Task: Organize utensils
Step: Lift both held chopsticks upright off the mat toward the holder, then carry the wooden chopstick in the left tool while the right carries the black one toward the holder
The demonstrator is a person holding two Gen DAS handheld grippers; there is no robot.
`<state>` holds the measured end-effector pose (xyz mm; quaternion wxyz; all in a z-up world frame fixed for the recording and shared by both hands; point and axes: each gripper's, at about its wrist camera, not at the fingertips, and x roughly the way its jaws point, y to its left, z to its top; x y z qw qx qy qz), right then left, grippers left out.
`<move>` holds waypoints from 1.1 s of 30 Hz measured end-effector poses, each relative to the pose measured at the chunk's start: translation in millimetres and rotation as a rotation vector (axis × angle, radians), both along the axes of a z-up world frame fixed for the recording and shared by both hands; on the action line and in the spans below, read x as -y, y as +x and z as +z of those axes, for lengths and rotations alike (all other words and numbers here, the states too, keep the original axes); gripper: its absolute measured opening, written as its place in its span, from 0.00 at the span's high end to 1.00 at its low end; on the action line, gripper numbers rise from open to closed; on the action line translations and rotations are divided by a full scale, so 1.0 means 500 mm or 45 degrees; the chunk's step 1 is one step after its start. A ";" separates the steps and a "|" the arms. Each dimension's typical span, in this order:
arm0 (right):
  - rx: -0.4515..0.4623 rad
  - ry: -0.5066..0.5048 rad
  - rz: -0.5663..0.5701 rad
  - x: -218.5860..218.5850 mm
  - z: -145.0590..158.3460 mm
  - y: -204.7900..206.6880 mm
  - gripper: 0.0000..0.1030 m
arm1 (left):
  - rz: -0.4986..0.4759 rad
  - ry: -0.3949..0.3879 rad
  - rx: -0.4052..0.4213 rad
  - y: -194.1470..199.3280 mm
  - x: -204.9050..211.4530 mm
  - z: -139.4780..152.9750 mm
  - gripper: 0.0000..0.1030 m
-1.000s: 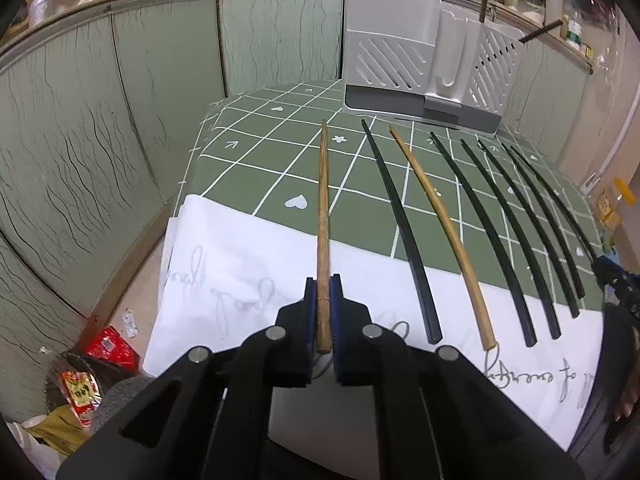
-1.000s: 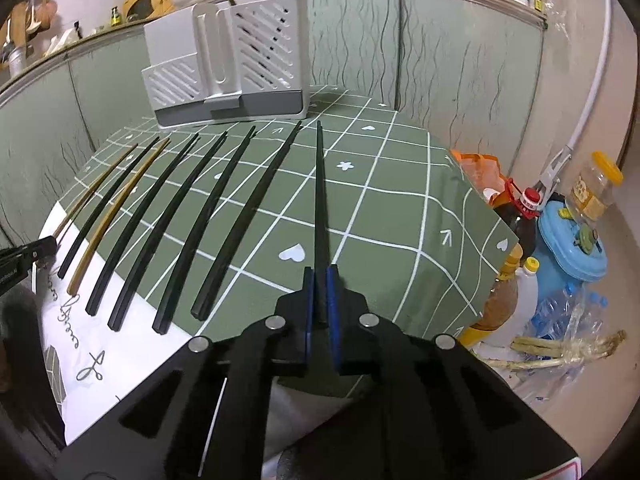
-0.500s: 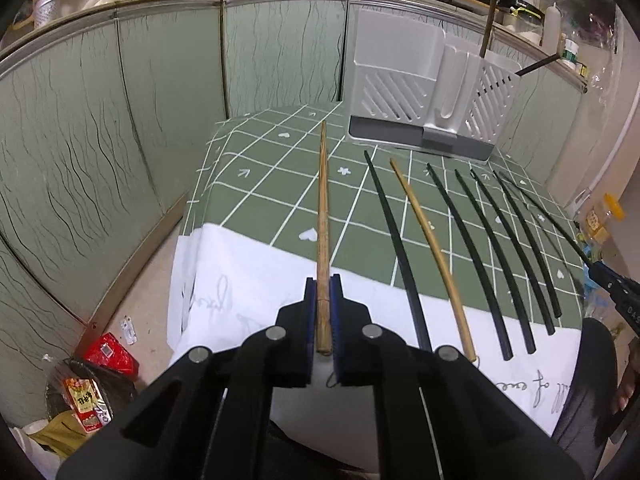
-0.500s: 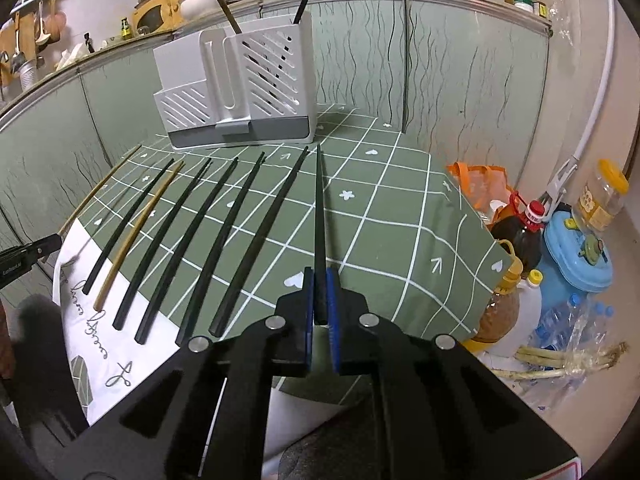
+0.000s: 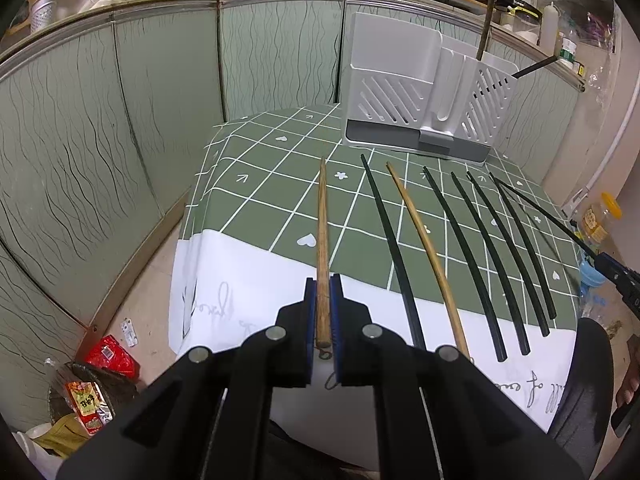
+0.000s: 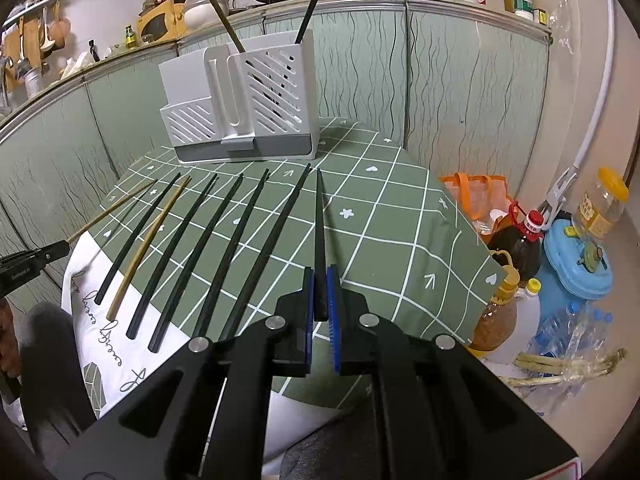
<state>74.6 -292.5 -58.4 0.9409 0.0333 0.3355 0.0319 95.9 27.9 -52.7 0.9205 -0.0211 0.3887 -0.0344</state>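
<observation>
Green panelled walls wrap the corner where our desk [image 5: 256, 204] stands, covered in a green grid cloth with white hearts and a white printed border at the near edge. At its far end sits the white slatted utensil holder [image 5: 420, 112], already carrying one brown and one black chopstick upright.

Our left tongs [image 5: 323, 312] are clamped narrow on the thick end of a brown wooden chopstick [image 5: 322, 232], whose long axis runs straight ahead, its tip aimed left of the holder. Our right tongs [image 6: 319, 300] pinch a black chopstick [image 6: 319, 224] the same way, tip pointing ahead toward the holder's right lower corner. In the right wrist view the holder lies ahead and slightly left; in the left wrist view, ahead and to the right. We judge neither arm clearly nearer.

Between the two held sticks, a row of chopsticks [image 6: 224, 248], mostly black with one tan, lies fanned on the cloth, thick ends near us. Bottles and bags crowd the floor to the right.
</observation>
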 end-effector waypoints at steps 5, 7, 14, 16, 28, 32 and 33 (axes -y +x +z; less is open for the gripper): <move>0.020 0.000 0.011 0.002 0.017 0.002 0.94 | -0.004 -0.011 0.018 -0.005 -0.003 0.008 0.92; 0.031 -0.003 0.016 0.001 0.027 0.003 0.94 | -0.009 -0.018 0.033 -0.006 -0.005 0.017 0.92; 0.088 -0.013 0.044 0.003 0.079 0.017 0.94 | -0.026 -0.034 0.079 0.004 -0.005 0.055 0.92; 0.097 0.001 0.053 0.007 0.094 0.025 0.94 | -0.030 -0.035 0.092 0.008 -0.006 0.067 0.92; 0.172 0.007 0.072 0.026 0.170 0.059 0.94 | -0.052 -0.037 0.180 0.038 -0.008 0.143 0.92; 0.199 0.009 0.069 0.031 0.189 0.067 0.94 | -0.051 -0.038 0.210 0.046 -0.012 0.166 0.92; 0.209 0.010 0.068 0.032 0.194 0.069 0.94 | -0.050 -0.037 0.218 0.050 -0.013 0.172 0.92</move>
